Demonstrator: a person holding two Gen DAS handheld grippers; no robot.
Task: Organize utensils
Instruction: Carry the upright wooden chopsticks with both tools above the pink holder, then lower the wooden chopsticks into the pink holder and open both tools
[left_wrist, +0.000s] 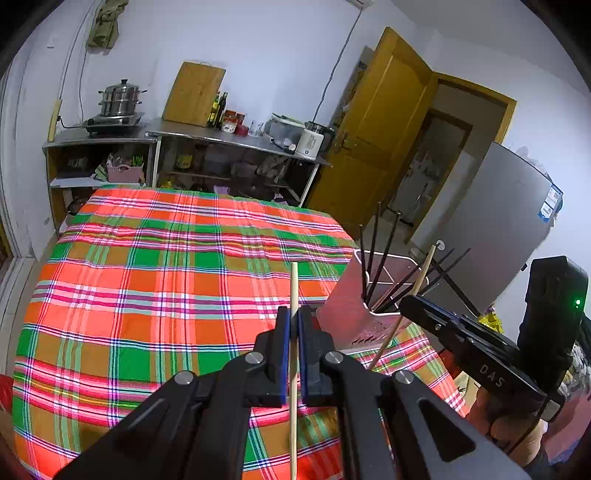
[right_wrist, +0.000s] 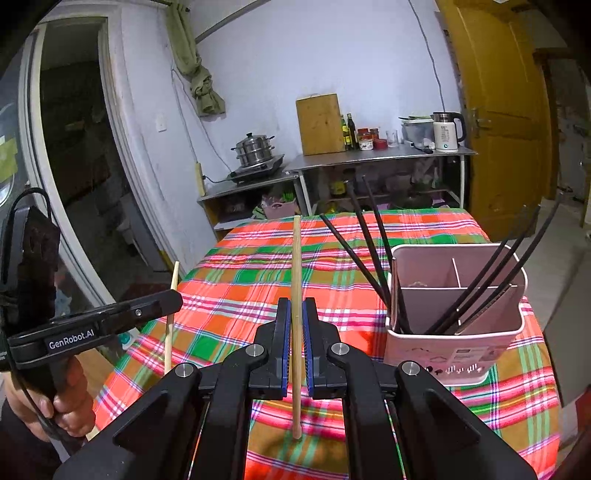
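My left claw (left_wrist: 294, 328), low centre of its frame, is clamped on a pale wooden chopstick (left_wrist: 293, 369) that runs straight up and down the picture. My right claw (right_wrist: 295, 328) pinches a matching wooden chopstick (right_wrist: 296, 314), its long axis likewise pointing up the frame, lower end just above the plaid-covered worktop (right_wrist: 240, 288). The pink utensil holder (right_wrist: 458, 354), divided inside and bristling with black chopsticks (right_wrist: 369, 254), stands at right in both views, nearer my right claw, which I judge should deliver first. Both hands hold their claws level above the cloth, the sticks tilted well off the holder's upright openings.
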